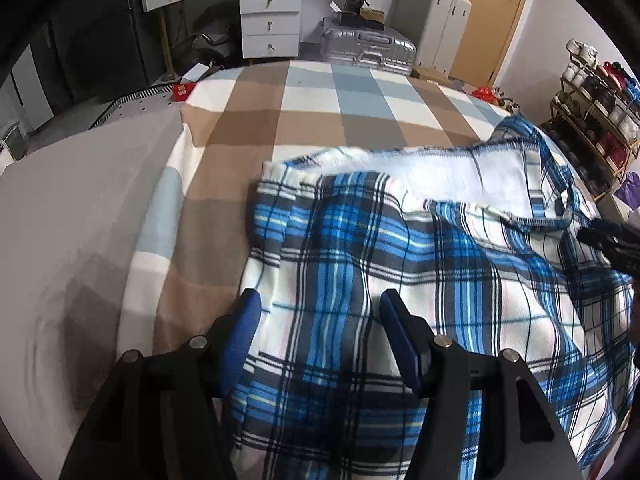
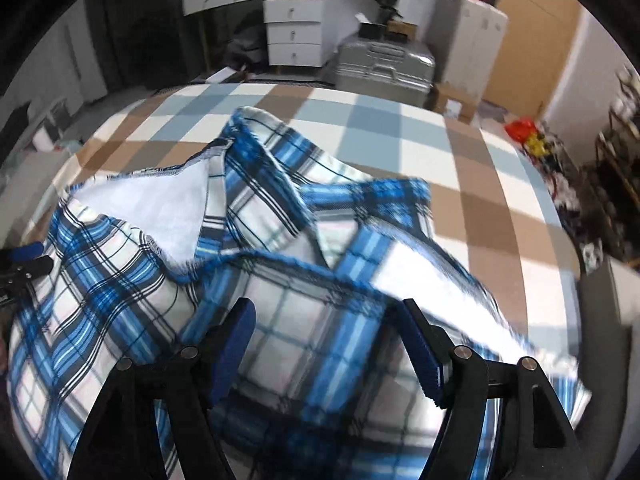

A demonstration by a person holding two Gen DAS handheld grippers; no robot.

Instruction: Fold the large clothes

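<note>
Both the left gripper [image 1: 316, 300] and right gripper [image 2: 326, 312] hang with jaws apart over the plaid shirt [image 2: 280, 240] at lower frame; each likely should pinch one edge only, then fold flat on the checked bedcover [image 1: 248, 120].

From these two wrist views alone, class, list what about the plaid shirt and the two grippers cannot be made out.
- Plaid shirt, near hem: cut off by the bottom edge and hidden behind the gripper bodies in both views.
- Shirt's right side, right wrist view: smeared by motion blur.
- Left gripper, right gripper: jaws stand apart over the cloth; whether the pads touch it is unclear.
- Right gripper in the left view: cut off by the right edge.
</note>
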